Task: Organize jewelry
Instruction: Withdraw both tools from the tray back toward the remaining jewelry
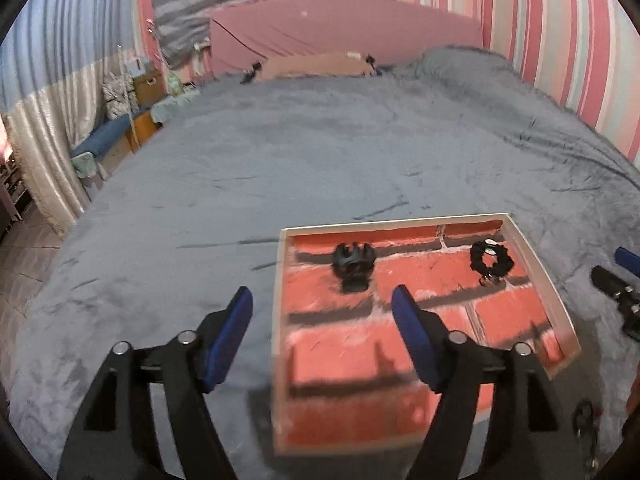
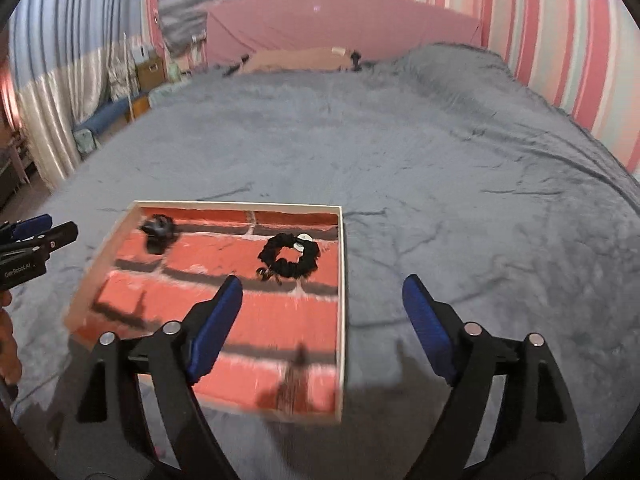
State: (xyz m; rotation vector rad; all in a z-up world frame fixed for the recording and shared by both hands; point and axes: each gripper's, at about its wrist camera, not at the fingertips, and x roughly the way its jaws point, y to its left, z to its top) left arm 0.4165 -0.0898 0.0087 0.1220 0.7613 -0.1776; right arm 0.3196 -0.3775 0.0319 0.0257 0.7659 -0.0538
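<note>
On the grey bedspread [image 1: 320, 152] we see a shallow tray [image 1: 536, 264] with a pale rim and a red brick-pattern floor; much of it is smeared by motion blur, so the near corner of its rim dissolves in both views, and a small dark shape lying at the tray's near edge in the right wrist view [image 2: 294, 384] is too blurred for us to name; likewise a small dark item on the bedspread at the lower right of the left wrist view [image 1: 585, 420] cannot be made out; inside the tray, toward its far wall, lie a black claw hair clip [image 1: 354, 266] and, well apart from it, a black scrunchie [image 1: 491, 261] with a pale tag; our left gripper [image 1: 322, 308] has its blue-padded jaws spread wide with nothing between them, hanging above the tray's left rim; our right gripper [image 2: 322, 296] is likewise spread wide and empty, above the tray's right rim, touching nothing.
</note>
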